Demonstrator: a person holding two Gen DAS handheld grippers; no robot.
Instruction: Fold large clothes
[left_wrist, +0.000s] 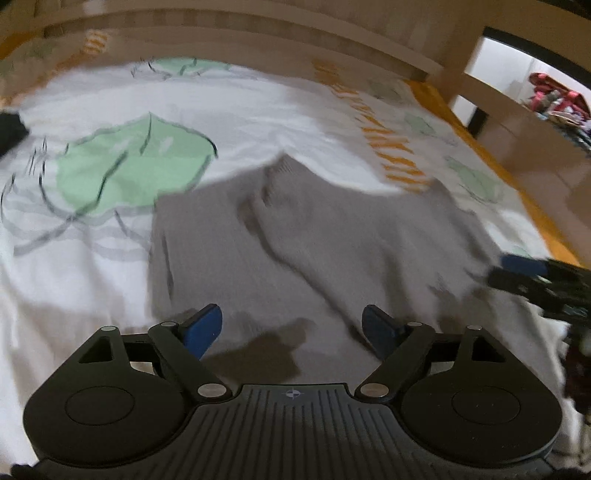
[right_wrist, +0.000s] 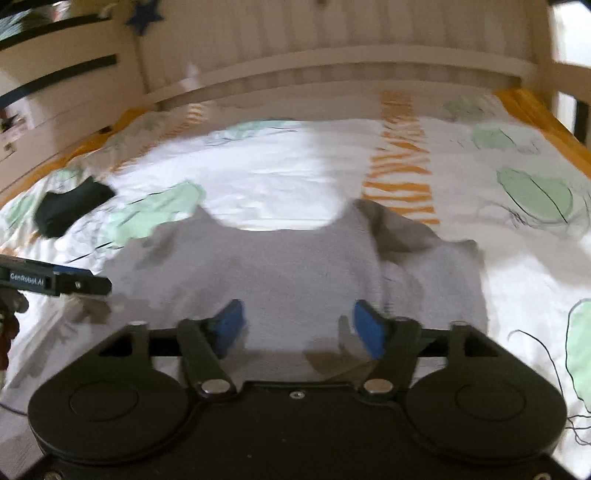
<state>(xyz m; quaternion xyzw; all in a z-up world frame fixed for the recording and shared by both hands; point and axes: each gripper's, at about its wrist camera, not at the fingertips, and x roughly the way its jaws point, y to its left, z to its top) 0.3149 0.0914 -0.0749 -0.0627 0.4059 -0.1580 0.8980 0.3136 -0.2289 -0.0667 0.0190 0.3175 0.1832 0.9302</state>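
A grey garment (left_wrist: 303, 236) lies spread on the bed, with a fold ridge running down its middle. It also shows in the right wrist view (right_wrist: 280, 266), with a curved edge at the far side and a rumpled flap at the right. My left gripper (left_wrist: 291, 326) is open and empty, just above the garment's near part. My right gripper (right_wrist: 298, 323) is open and empty over the garment's near edge. The right gripper shows at the right edge of the left wrist view (left_wrist: 532, 273). The left gripper shows at the left edge of the right wrist view (right_wrist: 66, 280).
The bed has a white cover (right_wrist: 280, 173) with green leaf prints and orange stripes. A dark folded cloth (right_wrist: 70, 210) lies at the far left of the bed. A wooden bed frame (right_wrist: 332, 66) rings the far side and right edge (left_wrist: 491, 155).
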